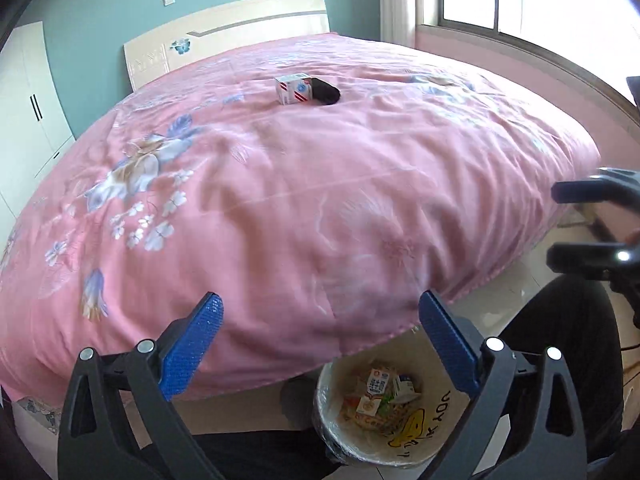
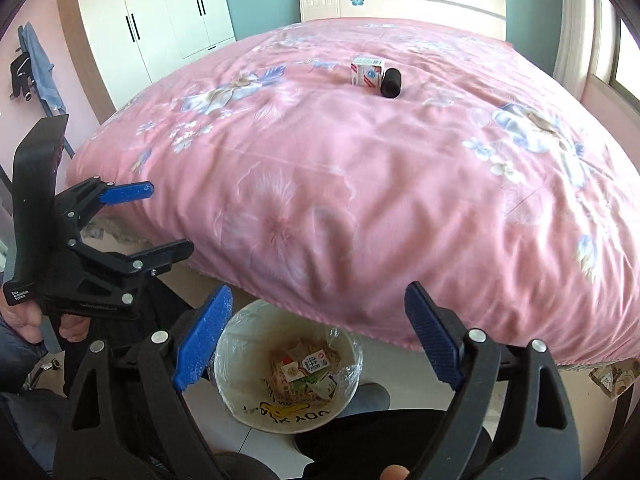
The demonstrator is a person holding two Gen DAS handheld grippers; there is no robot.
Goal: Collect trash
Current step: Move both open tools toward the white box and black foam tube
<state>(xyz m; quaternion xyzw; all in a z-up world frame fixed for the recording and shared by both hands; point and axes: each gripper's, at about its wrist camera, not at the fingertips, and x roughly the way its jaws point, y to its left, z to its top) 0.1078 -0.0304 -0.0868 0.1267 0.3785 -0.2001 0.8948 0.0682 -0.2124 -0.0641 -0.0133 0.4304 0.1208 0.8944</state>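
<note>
Trash already fills the bottom of the waste bin (image 1: pixel 384 412), which stands on the floor at the foot of the bed (image 1: pixel 300 200), partly under the edge of the pink flowered cover. Small cartons and wrappers lie inside its plastic liner. It probably sits there so that things picked off the bed can be dropped straight down into it.

Left claw (image 1: pixel 320 344) is spread wide and holds nothing; between its blue pads only the cover and the bin are seen. Right claw (image 2: pixel 316 340) is also wide open and empty, above the same bin. In the right wrist view the left claw appears from the side, gripped by a hand (image 2: pixel 28 316), and its jaws stand apart there too.

Two things are left on the bed, far from both claws, near the middle toward the headboard: a small white carton (image 1: pixel 294 89) with red stripes, and a dark cylinder (image 1: pixel 326 92) that lies on its side, touching the carton or just beside it. I judge that these are the next trash to collect. Both claws must reach well across the cover; the soft fabric may let the cylinder roll.
</note>
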